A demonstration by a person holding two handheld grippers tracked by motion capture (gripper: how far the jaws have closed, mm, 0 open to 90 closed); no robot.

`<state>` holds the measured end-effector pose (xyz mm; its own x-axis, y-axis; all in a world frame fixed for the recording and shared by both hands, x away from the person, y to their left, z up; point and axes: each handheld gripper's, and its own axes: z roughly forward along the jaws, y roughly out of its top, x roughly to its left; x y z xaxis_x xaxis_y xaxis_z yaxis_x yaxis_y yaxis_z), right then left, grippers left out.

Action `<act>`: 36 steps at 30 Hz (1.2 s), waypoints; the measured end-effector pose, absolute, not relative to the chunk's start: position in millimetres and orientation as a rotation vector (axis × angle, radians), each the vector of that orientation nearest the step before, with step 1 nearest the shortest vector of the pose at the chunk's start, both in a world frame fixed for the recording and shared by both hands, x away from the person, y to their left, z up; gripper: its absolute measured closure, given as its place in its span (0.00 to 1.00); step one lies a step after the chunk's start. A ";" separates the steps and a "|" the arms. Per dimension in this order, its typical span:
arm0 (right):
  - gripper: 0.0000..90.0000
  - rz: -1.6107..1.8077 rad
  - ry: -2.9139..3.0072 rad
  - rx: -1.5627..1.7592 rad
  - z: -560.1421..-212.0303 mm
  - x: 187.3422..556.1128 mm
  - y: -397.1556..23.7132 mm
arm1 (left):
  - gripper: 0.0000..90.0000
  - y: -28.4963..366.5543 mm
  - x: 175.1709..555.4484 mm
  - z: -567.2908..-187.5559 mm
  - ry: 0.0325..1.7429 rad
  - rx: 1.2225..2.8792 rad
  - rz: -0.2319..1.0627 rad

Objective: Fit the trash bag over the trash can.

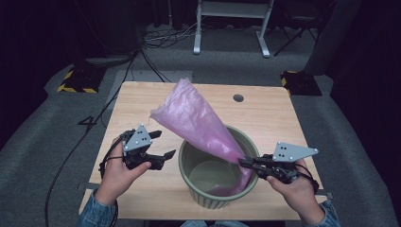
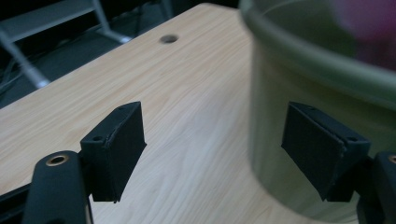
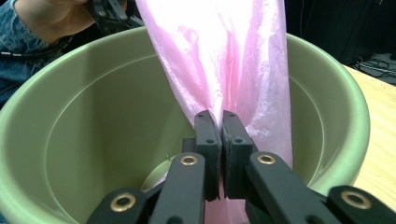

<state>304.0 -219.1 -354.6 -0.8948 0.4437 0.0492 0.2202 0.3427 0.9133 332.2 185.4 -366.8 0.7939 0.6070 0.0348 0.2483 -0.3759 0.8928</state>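
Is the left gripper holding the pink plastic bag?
No, the left gripper has its jaws open over bare wooden table, nothing between them.

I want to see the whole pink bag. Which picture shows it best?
The high view: the pink bag shows whole there, rising out of the green bin with the right gripper pinching it. The right gripper view shows its middle close up. The left gripper view shows a pink blur.

We look down from above the desk point(image 1: 142, 104); both riding cameras sit close, sharing the green bin point(image 1: 208, 198) with us.
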 end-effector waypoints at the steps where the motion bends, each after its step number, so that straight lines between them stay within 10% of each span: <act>1: 0.98 1.579 2.396 0.601 -354.7 304.1 -218.9 | 0.24 185.4 333.2 -365.9 0.636 1.952 0.434; 36: 0.98 1.271 2.416 0.449 -348.2 296.1 -203.1 | 0.24 134.2 327.5 -326.1 0.416 1.832 0.298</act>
